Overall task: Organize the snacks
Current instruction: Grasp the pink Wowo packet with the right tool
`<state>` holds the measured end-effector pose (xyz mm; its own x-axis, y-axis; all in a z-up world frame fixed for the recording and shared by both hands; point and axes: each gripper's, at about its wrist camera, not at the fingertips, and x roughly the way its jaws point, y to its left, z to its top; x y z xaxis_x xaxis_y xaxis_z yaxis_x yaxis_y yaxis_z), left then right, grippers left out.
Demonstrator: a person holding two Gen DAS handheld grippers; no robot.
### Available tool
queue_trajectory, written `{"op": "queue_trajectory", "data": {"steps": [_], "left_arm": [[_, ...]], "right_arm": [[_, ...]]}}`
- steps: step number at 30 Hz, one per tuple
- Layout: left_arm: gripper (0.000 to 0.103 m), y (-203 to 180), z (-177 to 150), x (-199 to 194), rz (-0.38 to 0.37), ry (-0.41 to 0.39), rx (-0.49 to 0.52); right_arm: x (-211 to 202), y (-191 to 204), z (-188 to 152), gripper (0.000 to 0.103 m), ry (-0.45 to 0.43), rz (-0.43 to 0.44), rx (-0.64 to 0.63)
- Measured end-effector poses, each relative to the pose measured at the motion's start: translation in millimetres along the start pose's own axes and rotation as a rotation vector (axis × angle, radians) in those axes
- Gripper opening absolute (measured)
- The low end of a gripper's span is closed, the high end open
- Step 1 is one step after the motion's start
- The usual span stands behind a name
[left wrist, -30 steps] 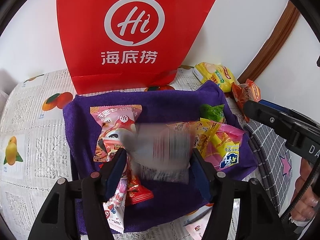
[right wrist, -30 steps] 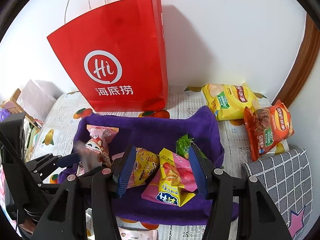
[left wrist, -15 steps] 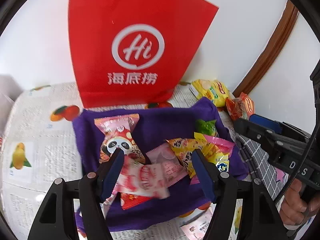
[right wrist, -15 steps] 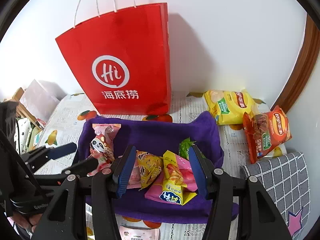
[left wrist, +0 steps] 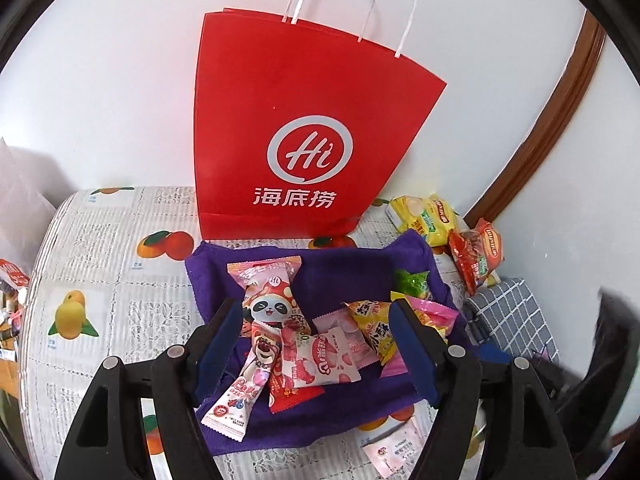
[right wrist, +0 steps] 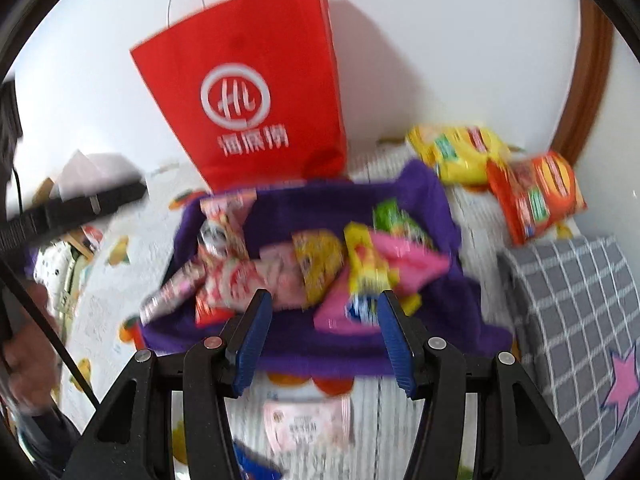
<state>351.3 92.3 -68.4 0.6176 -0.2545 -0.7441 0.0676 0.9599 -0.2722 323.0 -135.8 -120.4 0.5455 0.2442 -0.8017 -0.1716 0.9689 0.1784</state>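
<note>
Snack packets sit piled on a purple terry-cloth towel (left wrist: 344, 280), its edges turned up, spread on the fruit-print tabletop (left wrist: 104, 264) near the back edge.

Long pink bear-print candy sachet (left wrist: 248, 376): long axis diagonal, near end poking past the towel's front-left edge, far end toward the middle of the pile. Pink panda-print pouch (left wrist: 270, 292): long axis runs front-to-back, top seam toward the back edge. Flat pink-and-white peach-print packet (left wrist: 324, 360) lies across the red wrapper (left wrist: 292, 394), roughly crosswise. Yellow foil packet (left wrist: 372, 320) and magenta packet (left wrist: 430, 314) overlap on the right side; green packet (left wrist: 412, 282) behind them.

Left tongs (left wrist: 316, 356): jaws opening, nothing gripped, hovering above the pile with packets showing in the gap below.
Right tongs (right wrist: 324, 332): apart, empty, over the towel's front edge; view blurred.

Around: red paper shopping bag with white logo (left wrist: 304, 136) upright against the wall, right behind the towel. Yellow chip bag (left wrist: 426, 220) and orange chip bag (left wrist: 476, 252) at the back-right corner. Grey checked cloth (right wrist: 568, 320) on the right edge. Pale pink sachet (right wrist: 308, 424) on the tabletop in front of the towel.
</note>
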Motion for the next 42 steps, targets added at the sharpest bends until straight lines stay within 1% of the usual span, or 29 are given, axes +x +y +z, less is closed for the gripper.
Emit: {"op": "queue_trajectory", "data": {"steps": [5, 6, 7, 11, 12, 14, 16, 18, 24, 27, 28, 29, 32, 36, 38, 40, 42], "left_arm": [[0.074, 0, -1, -12, -0.03, 0.009, -0.014], [0.074, -2, -1, -14, -0.036, 0.007, -0.011], [0.074, -4, -2, -17, -0.043, 0.004, -0.003], [0.074, -12, -3, -27, -0.054, -0.013, 0.023], [0.074, -14, -3, -29, -0.059, -0.014, 0.031], [0.074, -15, -3, -31, -0.062, -0.019, 0.038], [0.074, -17, -3, -32, -0.058, -0.021, 0.042], [0.074, -17, -3, -33, -0.068, -0.02, 0.045], [0.074, -17, -3, -34, -0.076, -0.016, 0.044], [0.074, -17, -3, -34, -0.081, -0.014, 0.041], [0.074, -16, -3, -34, -0.083, -0.013, 0.042], [0.074, -17, -3, -34, -0.086, -0.012, 0.043], [0.074, -17, -3, -35, -0.088, -0.014, 0.045], [0.074, -18, -3, -35, -0.088, -0.011, 0.048], [0.074, -18, -4, -35, -0.088, -0.011, 0.05], [0.074, -18, -4, -35, -0.087, -0.012, 0.047], [0.074, -18, -4, -35, -0.089, -0.012, 0.048]], "right_arm": [[8, -4, -41, 0.055, 0.074, -0.005, 0.056], [13, -4, -50, 0.057, 0.093, 0.0, 0.062], [17, -3, -56, 0.058, 0.111, -0.001, 0.056], [38, 2, -80, 0.058, 0.18, -0.012, 0.05], [41, 3, -83, 0.058, 0.182, -0.003, 0.059], [45, 6, -90, 0.063, 0.186, 0.031, 0.069], [48, 8, -94, 0.07, 0.18, 0.045, 0.074], [53, 12, -97, 0.074, 0.174, 0.031, 0.07], [62, 27, -104, 0.088, 0.147, -0.021, 0.018], [68, 40, -107, 0.092, 0.14, -0.074, -0.042], [70, 46, -108, 0.093, 0.14, -0.102, -0.075], [71, 49, -109, 0.093, 0.132, -0.111, -0.087], [71, 48, -109, 0.093, 0.125, -0.092, -0.069], [70, 48, -110, 0.089, 0.112, -0.102, -0.083], [67, 44, -110, 0.085, 0.106, -0.1, -0.087], [65, 43, -110, 0.078, 0.101, -0.097, -0.09], [62, 39, -110, 0.074, 0.1, -0.096, -0.088]]}}
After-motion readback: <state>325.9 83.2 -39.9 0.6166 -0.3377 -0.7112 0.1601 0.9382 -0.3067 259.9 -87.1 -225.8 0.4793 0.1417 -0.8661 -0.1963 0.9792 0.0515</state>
